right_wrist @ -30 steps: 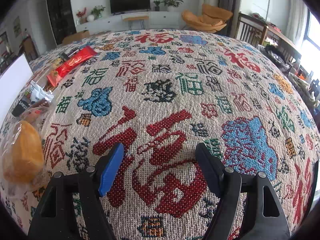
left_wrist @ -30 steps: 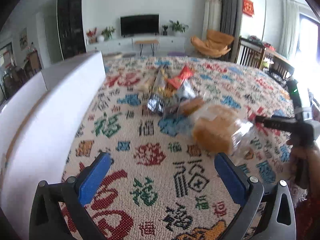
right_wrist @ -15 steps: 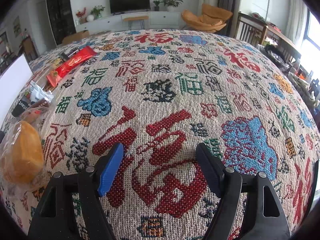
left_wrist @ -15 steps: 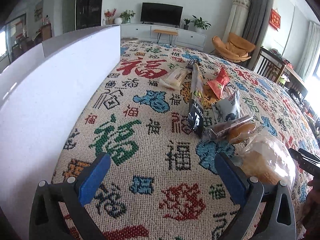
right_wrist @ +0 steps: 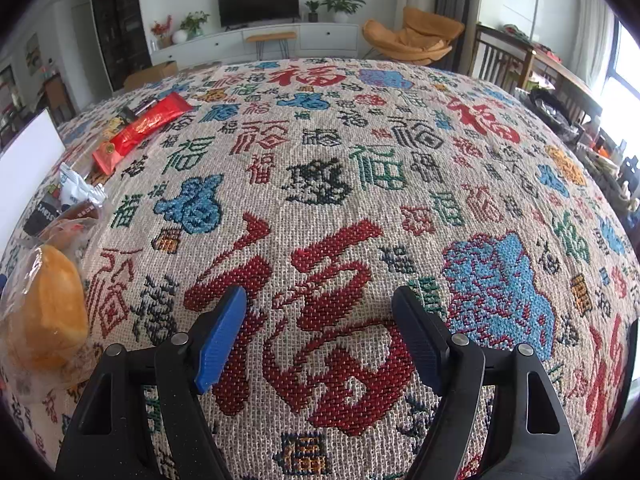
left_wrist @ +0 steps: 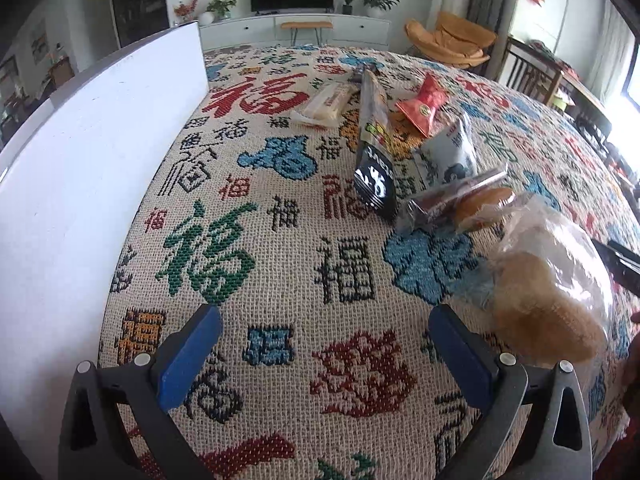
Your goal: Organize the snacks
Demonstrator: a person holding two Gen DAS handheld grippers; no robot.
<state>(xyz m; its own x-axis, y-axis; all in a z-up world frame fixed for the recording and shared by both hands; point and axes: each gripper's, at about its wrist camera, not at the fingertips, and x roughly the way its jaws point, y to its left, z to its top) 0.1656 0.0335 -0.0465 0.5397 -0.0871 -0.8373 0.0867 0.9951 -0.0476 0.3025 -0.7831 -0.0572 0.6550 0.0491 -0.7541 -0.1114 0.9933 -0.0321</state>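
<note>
I hold both grippers released and empty over the patterned desk [left_wrist: 280,264]. The bagged bread [left_wrist: 548,300] lies just right of my left gripper [left_wrist: 324,356] and well left of my right gripper [right_wrist: 320,336], so I judge the left nearer. The white box [left_wrist: 92,168] stands on its other side.

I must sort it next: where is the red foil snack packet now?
In the left wrist view the red foil snack packet lies far right of centre on the patterned cloth, beside the long dark packet.
</note>
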